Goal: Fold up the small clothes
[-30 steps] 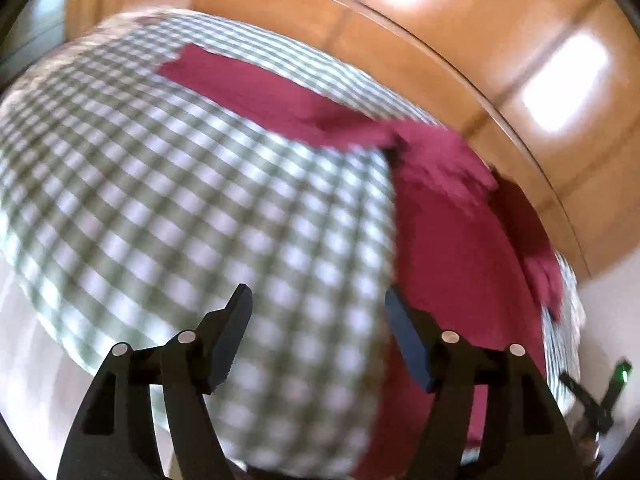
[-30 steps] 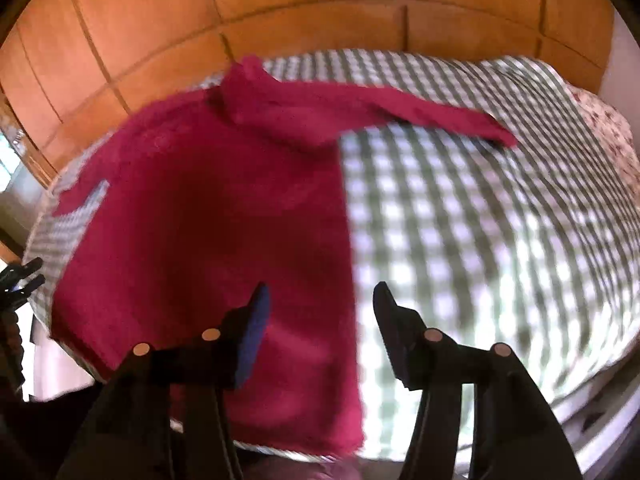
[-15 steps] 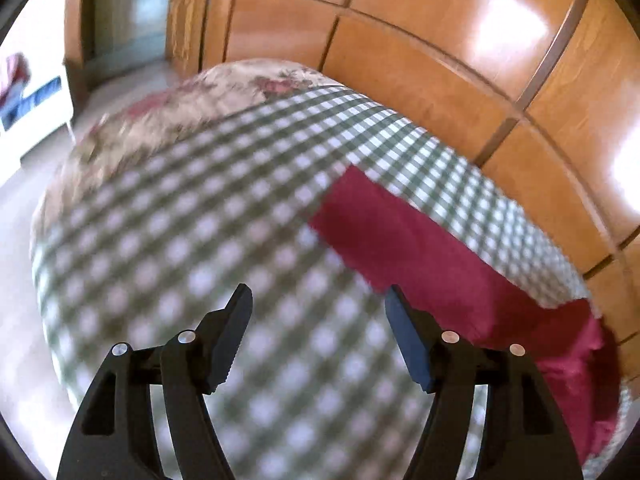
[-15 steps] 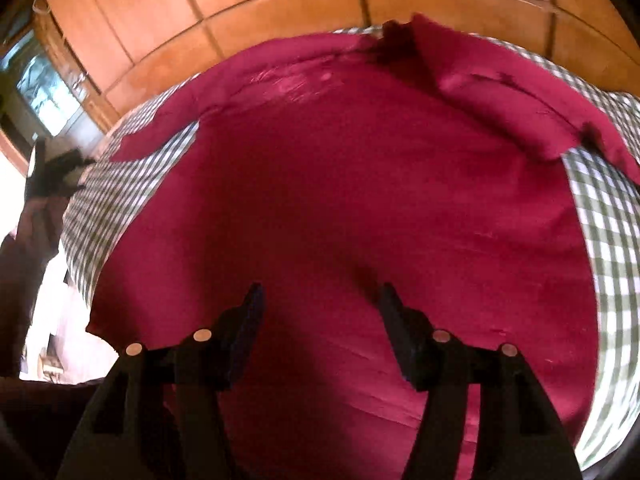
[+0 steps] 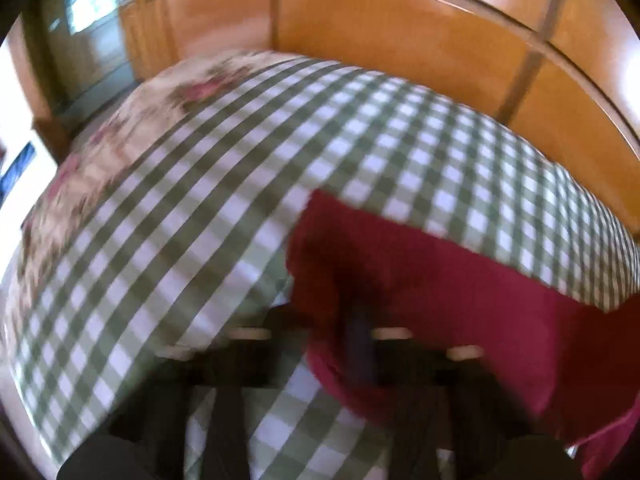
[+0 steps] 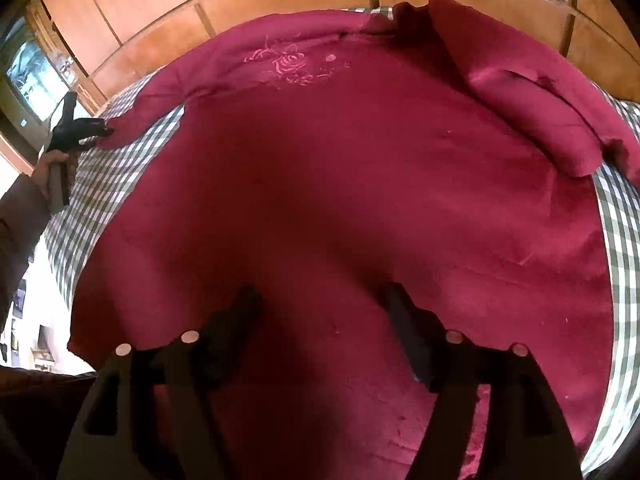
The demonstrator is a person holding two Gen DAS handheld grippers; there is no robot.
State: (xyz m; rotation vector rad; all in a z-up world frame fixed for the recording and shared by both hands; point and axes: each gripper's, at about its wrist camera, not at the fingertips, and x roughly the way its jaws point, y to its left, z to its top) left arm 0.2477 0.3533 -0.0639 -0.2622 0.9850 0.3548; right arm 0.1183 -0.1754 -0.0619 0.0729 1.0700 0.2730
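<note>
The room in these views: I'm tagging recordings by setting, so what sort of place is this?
Most likely a home bedroom. A red garment lies spread on a bed with a green-checked cover, a floral bedding piece shows beyond it, and wooden wardrobe-style panels line the wall.

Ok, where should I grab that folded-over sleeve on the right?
Take the folded sleeve by its free end beside the checked cover, bringing the right gripper in low from the right. That end lies loose atop the red sweater, its edge slightly raised, so a finger could probably slip under.
</note>
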